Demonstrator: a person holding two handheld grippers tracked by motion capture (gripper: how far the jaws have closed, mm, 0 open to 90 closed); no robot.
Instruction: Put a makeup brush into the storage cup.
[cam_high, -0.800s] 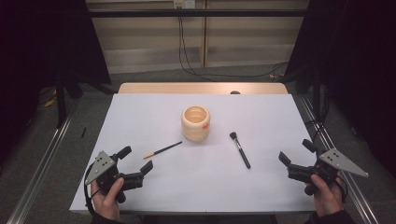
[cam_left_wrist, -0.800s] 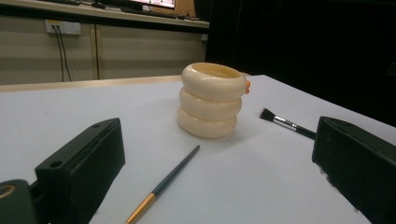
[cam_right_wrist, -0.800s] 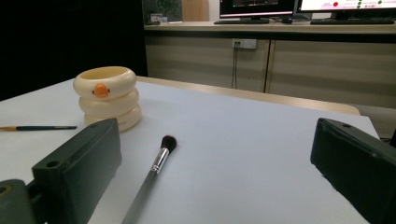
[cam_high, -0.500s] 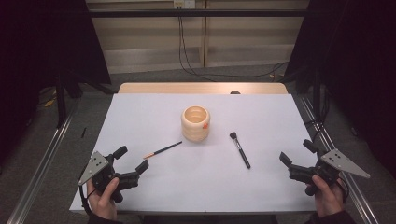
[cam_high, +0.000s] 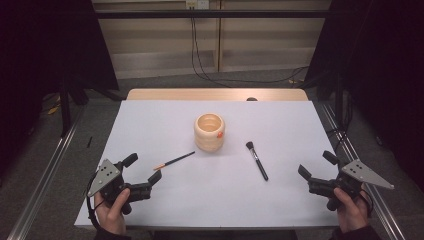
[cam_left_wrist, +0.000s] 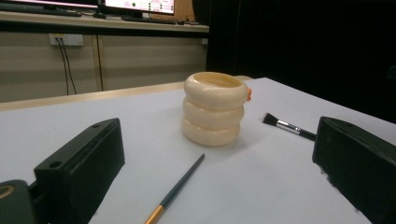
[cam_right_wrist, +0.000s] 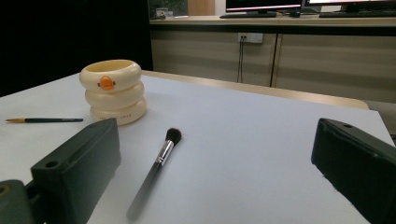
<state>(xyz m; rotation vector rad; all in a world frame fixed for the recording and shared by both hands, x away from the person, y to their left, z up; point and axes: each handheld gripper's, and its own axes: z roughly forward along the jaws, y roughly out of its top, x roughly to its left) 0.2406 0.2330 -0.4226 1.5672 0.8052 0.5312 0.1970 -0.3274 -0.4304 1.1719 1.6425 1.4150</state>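
Observation:
A cream ringed holder (cam_high: 209, 132) with an orange duck beak stands upright at the table's middle (cam_left_wrist: 215, 108) (cam_right_wrist: 114, 90). A thin dark paintbrush (cam_high: 174, 160) with an orange end lies to its left (cam_left_wrist: 176, 189) (cam_right_wrist: 45, 120). A black makeup brush (cam_high: 256, 160) lies to its right (cam_left_wrist: 286, 126) (cam_right_wrist: 155, 169). My left gripper (cam_high: 142, 169) is open near the front left corner, jaws wide apart and empty, facing the holder. My right gripper (cam_high: 316, 164) is open near the front right edge, empty, facing the makeup brush.
The white table top (cam_high: 150, 125) has a wooden strip (cam_high: 215, 94) along its far edge. Metal rails (cam_high: 45, 170) run along both sides on the floor. Cables (cam_high: 200, 55) hang beyond the far edge in front of a cabinet.
The left gripper has turned and shifted slightly, its grey plate now showing on top. The right gripper has barely moved. The holder and both brushes lie as before.

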